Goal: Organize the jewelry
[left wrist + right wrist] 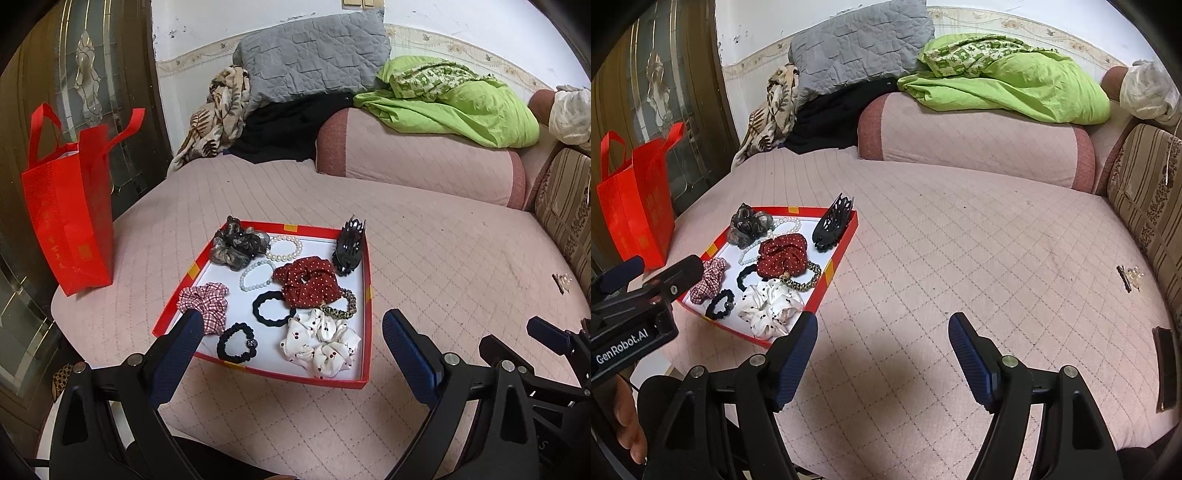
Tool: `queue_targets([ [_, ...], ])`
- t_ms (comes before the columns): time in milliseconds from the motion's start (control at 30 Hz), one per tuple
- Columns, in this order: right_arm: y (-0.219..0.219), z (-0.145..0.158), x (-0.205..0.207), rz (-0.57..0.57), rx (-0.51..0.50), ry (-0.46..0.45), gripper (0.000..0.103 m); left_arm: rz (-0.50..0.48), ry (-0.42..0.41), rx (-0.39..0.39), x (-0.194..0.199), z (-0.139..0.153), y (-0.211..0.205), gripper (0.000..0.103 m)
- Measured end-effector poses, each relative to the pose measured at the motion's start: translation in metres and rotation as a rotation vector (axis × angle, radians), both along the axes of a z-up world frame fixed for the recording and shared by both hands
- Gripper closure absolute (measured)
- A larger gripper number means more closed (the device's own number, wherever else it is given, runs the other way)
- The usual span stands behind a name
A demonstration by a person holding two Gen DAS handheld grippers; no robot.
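A shallow red tray (pixel 369 280) with a white floor lies on the pink quilted bed. In it are a red dotted scrunchie (pixel 310 282), a white cherry-print scrunchie (pixel 321 345), a plaid scrunchie (pixel 205 302), a grey scrunchie (pixel 236 243), a black hair claw (pixel 349 247), a pearl bracelet (pixel 284 247), a pale green bead bracelet (pixel 255 275) and black hair ties (pixel 271 308). My left gripper (pixel 291 321) hovers open over the tray's near edge, holding nothing. My right gripper (pixel 882 321) is open above bare quilt to the right of the tray (pixel 827 275). A small clip (pixel 1128 277) lies far right.
A red tote bag (pixel 66 206) stands left of the tray at the bed's edge. A pink bolster (pixel 417 155), a green blanket (pixel 450 103) and a grey cushion (pixel 314 51) lie behind. A striped cushion (pixel 1145 206) borders the right side, with a dark flat object (pixel 1165 369) beside it.
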State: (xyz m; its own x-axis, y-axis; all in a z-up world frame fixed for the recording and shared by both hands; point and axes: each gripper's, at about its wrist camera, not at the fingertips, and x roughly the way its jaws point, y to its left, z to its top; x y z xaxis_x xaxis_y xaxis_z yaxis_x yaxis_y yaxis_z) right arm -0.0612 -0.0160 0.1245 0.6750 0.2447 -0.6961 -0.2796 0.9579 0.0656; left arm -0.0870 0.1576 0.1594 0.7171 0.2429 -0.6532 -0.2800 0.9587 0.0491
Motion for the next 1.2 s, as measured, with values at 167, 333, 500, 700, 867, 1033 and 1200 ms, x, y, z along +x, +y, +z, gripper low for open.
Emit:
queue_targets([
  [167,0.001,-0.003,0.002,-0.001,-0.007,0.007,0.025,-0.018,0.008,-0.01,0.002,-0.005,-0.002,0.006],
  [333,0.002,-0.005,0.003,-0.002,-0.015,0.015,0.025,-0.024,0.022,-0.026,0.004,-0.01,-0.001,0.006],
  [500,0.002,-0.009,0.006,-0.007,-0.024,0.023,0.024,-0.022,0.051,-0.045,0.007,-0.017,0.0,0.006],
  [700,0.003,-0.011,0.007,-0.013,-0.03,0.031,0.024,-0.029,0.065,-0.053,0.008,-0.022,0.001,0.006],
  [867,0.006,-0.013,0.008,-0.01,-0.041,0.034,0.024,-0.038,0.075,-0.063,0.009,-0.026,0.001,0.006],
  [1033,0.008,-0.015,0.009,-0.013,-0.047,0.04,0.023,-0.044,0.079,-0.076,0.01,-0.03,0.003,0.006],
  [1200,0.008,-0.017,0.011,-0.015,-0.052,0.044,0.023,-0.052,0.086,-0.098,0.011,-0.033,0.004,0.006],
])
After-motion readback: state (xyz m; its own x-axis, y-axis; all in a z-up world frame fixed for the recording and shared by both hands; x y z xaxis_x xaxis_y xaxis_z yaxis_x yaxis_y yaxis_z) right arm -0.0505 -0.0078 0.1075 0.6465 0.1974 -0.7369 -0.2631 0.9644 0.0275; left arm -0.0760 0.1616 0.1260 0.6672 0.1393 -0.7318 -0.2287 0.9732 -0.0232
